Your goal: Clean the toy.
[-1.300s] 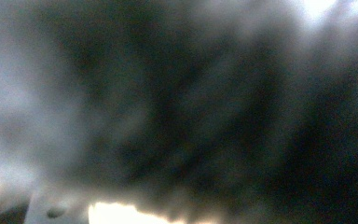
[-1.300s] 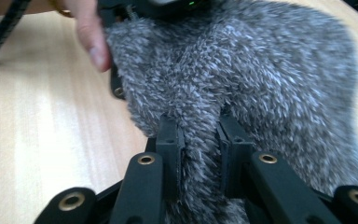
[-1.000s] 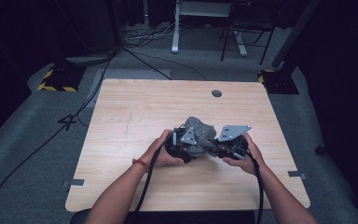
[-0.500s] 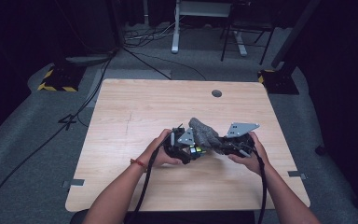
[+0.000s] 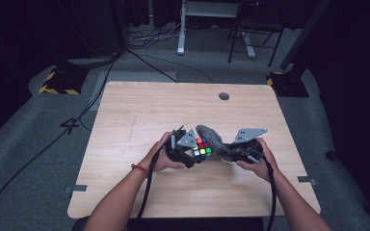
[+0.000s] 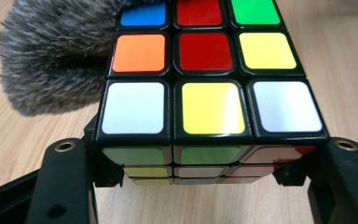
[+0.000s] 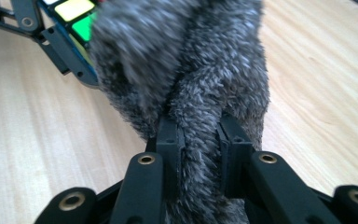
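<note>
Comparing with one second ago: we take the puzzle cube [image 5: 202,147] as our landmark, and it is now uncovered from above, while before the grey cloth lay over it.
Cube place: it sits just above the wooden table [image 5: 139,110], near the front middle, between the two hands.
Left gripper [image 5: 185,150]: its jaws clamp the cube by two opposite sides; in the left gripper view the cube [image 6: 209,77] sits between the black jaws with its white, yellow and red stickers facing up.
Right gripper [image 5: 231,153]: it is on the right of the cube and its jaws are closed narrow on a fold of the furry grey cloth [image 7: 205,93].
Cloth place: the cloth [image 5: 213,138] now stands bunched behind and to the right of the cube, touching its far corner; in the left gripper view the fur [image 6: 51,56] leans against the cube's far left edge.
Change: the right hand has pulled the cloth aside to the right, and the left hand stayed almost in the same place.
Meaning for the work: we judge that we are wiping the cube with the cloth, and that one pass over the top face is finished.
Next need: probably another face has to be brought against the cloth, with the left grip kept firm.
</note>
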